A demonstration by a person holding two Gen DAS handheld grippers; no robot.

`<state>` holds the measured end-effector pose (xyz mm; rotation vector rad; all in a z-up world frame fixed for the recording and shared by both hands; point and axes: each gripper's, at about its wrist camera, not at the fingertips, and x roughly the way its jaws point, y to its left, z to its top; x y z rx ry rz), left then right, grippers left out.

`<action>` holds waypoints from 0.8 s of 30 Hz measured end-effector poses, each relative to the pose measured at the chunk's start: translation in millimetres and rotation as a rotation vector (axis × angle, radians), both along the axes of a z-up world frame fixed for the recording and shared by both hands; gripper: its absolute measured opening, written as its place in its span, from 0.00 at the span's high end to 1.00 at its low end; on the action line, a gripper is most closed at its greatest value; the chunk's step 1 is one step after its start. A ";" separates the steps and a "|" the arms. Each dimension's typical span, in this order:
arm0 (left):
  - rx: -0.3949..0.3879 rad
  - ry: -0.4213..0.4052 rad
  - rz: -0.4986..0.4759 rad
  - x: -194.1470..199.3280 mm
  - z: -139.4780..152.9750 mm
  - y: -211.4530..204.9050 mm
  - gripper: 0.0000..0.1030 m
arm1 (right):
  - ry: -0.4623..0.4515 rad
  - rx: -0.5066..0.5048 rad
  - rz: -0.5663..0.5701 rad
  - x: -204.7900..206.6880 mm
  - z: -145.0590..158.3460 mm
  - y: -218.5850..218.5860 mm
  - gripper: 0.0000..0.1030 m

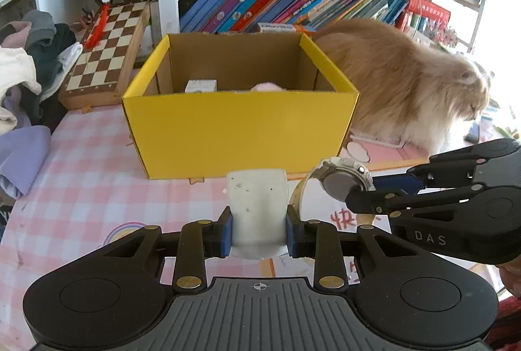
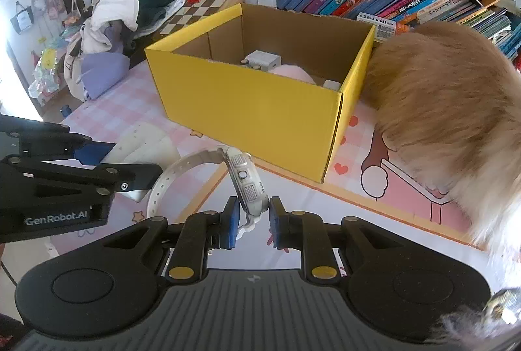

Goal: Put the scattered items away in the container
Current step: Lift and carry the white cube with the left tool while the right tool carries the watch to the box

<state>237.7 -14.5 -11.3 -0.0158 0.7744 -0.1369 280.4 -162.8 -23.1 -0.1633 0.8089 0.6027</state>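
A yellow cardboard box [image 1: 241,123] stands open on the pink checked table; it also shows in the right wrist view [image 2: 254,109]. Inside lie a small white box [image 2: 263,58] and a pink soft item [image 2: 293,72]. My left gripper [image 1: 259,228] is shut on a white curved block [image 1: 257,204], held just in front of the box. My right gripper [image 2: 254,220] is shut on a white wristwatch [image 2: 247,184], its strap [image 2: 169,178] looping left. The watch [image 1: 342,181] and right gripper [image 1: 368,191] show in the left wrist view, right of the block. The left gripper [image 2: 130,168] shows at left in the right wrist view.
A fluffy orange cat [image 1: 407,83] stands right of the box, close against its side [image 2: 449,109]. A chessboard [image 1: 107,48] and a pile of clothes [image 1: 26,74] lie at the back left. Bookshelves [image 1: 276,2] rise behind the box.
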 end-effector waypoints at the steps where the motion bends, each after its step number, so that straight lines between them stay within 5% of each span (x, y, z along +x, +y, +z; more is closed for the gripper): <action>1: -0.006 -0.013 0.001 -1.0 5.2 2.1 0.72 | -0.005 0.009 -0.002 0.5 4.5 -1.9 0.82; 12: -0.001 -0.250 -0.013 35.7 79.5 25.9 0.72 | -0.195 0.099 -0.032 51.4 91.2 -11.7 0.82; 16: 0.001 -0.261 0.009 69.2 83.2 36.2 0.72 | -0.234 0.101 -0.030 83.8 102.7 2.8 0.82; 24: 0.015 -0.237 0.044 106.6 75.4 42.3 0.72 | -0.172 0.030 0.029 127.3 90.8 28.5 0.82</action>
